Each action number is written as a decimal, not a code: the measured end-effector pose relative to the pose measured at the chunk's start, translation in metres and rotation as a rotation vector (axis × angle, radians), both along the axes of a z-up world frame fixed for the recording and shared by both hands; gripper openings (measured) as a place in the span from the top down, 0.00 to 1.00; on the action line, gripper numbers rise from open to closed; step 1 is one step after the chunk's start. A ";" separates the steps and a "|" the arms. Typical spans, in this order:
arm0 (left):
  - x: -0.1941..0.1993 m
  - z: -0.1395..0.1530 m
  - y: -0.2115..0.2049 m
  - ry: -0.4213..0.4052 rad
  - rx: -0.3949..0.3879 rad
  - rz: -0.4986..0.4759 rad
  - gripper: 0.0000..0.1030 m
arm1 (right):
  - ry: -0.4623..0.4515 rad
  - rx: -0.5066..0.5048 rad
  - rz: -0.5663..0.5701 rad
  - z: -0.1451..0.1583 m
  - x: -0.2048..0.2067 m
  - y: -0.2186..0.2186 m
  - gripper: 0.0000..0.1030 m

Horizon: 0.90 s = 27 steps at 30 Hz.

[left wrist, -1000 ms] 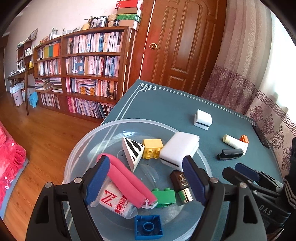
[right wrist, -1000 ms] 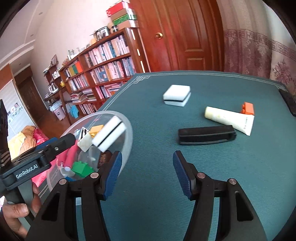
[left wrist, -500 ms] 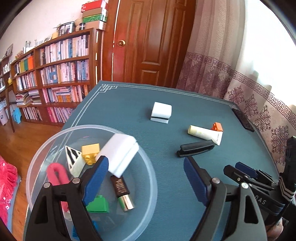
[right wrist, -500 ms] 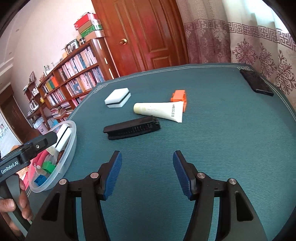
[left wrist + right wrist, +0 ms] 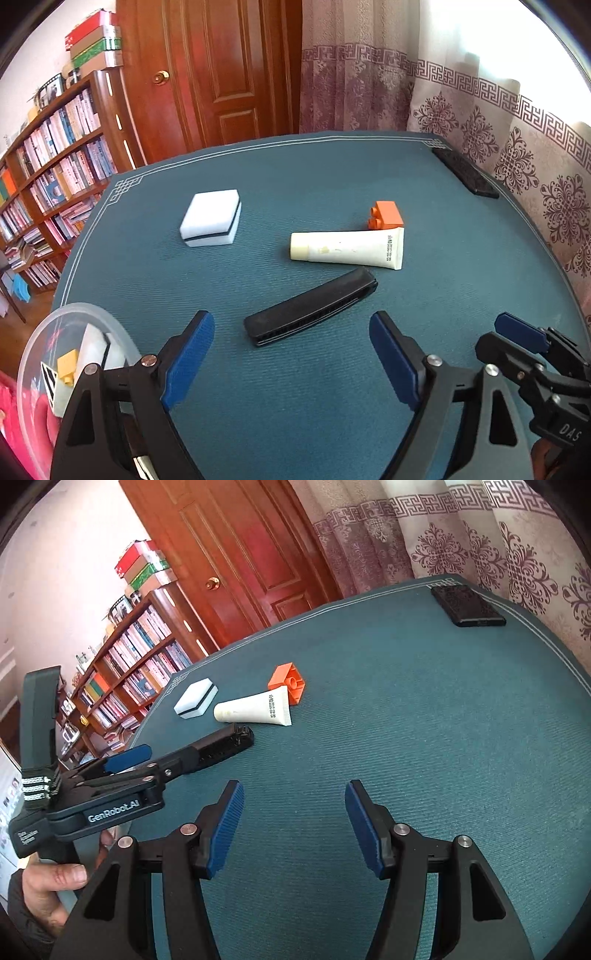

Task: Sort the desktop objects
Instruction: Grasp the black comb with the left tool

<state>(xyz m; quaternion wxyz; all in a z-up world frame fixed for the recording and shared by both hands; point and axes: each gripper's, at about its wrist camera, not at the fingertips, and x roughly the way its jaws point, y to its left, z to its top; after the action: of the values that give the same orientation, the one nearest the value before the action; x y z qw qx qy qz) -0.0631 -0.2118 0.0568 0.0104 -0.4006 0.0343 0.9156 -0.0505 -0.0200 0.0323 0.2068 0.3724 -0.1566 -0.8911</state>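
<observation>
Half a second ago the clear bowl [image 5: 35, 350] lay under the left gripper [image 5: 291, 354]; now it sits at the far left edge of the left wrist view, and the gripper hangs over the bench [image 5: 461, 280], just before the black clip [image 5: 310, 308]. Going from left to right: the white sponge [image 5: 210, 218], then the clip, whose long axis runs from near-left up to far-right, then the cream tube [image 5: 347, 247] (cap end pointing left), with the orange brick [image 5: 386, 214] touching its far side. Both grippers are wide open and hold nothing; the right gripper [image 5: 293, 823] is above bare bench.
</observation>
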 end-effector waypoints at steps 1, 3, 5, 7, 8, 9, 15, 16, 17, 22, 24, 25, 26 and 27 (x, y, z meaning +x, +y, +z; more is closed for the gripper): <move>-0.005 -0.001 0.004 -0.004 -0.016 -0.006 0.14 | -0.006 -0.010 -0.004 -0.001 -0.001 0.002 0.40; -0.013 -0.003 0.010 -0.013 -0.050 -0.020 0.14 | -0.008 -0.015 -0.015 -0.001 -0.002 0.005 0.40; -0.020 -0.006 0.014 -0.028 -0.077 -0.031 0.13 | -0.005 -0.013 -0.029 -0.001 -0.002 0.008 0.40; -0.026 -0.010 0.017 -0.044 -0.096 -0.039 0.13 | -0.007 -0.016 -0.045 -0.001 -0.003 0.011 0.40; -0.029 -0.013 0.017 -0.052 -0.103 -0.042 0.13 | -0.007 -0.014 -0.054 -0.001 -0.003 0.012 0.40; -0.031 -0.014 0.018 -0.060 -0.110 -0.043 0.13 | -0.004 -0.006 -0.064 -0.001 -0.003 0.013 0.40; -0.034 -0.025 0.019 -0.097 -0.122 -0.058 0.13 | 0.039 0.051 -0.082 0.004 0.001 0.010 0.40; -0.033 -0.027 0.020 -0.102 -0.125 -0.061 0.13 | 0.041 0.056 -0.081 0.004 0.001 0.010 0.40; -0.031 -0.028 0.021 -0.098 -0.127 -0.061 0.13 | 0.041 0.059 -0.080 0.004 0.001 0.009 0.40; -0.026 -0.029 0.020 -0.107 -0.076 -0.058 0.13 | 0.035 0.062 -0.087 0.002 0.001 0.010 0.40; -0.023 -0.029 0.020 -0.104 -0.057 -0.047 0.13 | 0.035 0.067 -0.089 0.002 0.000 0.010 0.40; -0.021 -0.030 0.021 -0.100 -0.052 -0.041 0.13 | 0.034 0.069 -0.089 0.002 0.000 0.010 0.40; -0.018 -0.030 0.021 -0.095 -0.048 -0.036 0.14 | 0.033 0.071 -0.087 0.002 -0.001 0.009 0.40; -0.015 -0.030 0.021 -0.088 -0.044 -0.030 0.14 | 0.030 0.072 -0.084 0.002 -0.001 0.009 0.40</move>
<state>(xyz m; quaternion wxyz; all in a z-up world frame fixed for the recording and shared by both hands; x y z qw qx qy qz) -0.0783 -0.1905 0.0268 0.0170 -0.4401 0.0597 0.8958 -0.0517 -0.0113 0.0340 0.1582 0.3591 -0.1369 -0.9095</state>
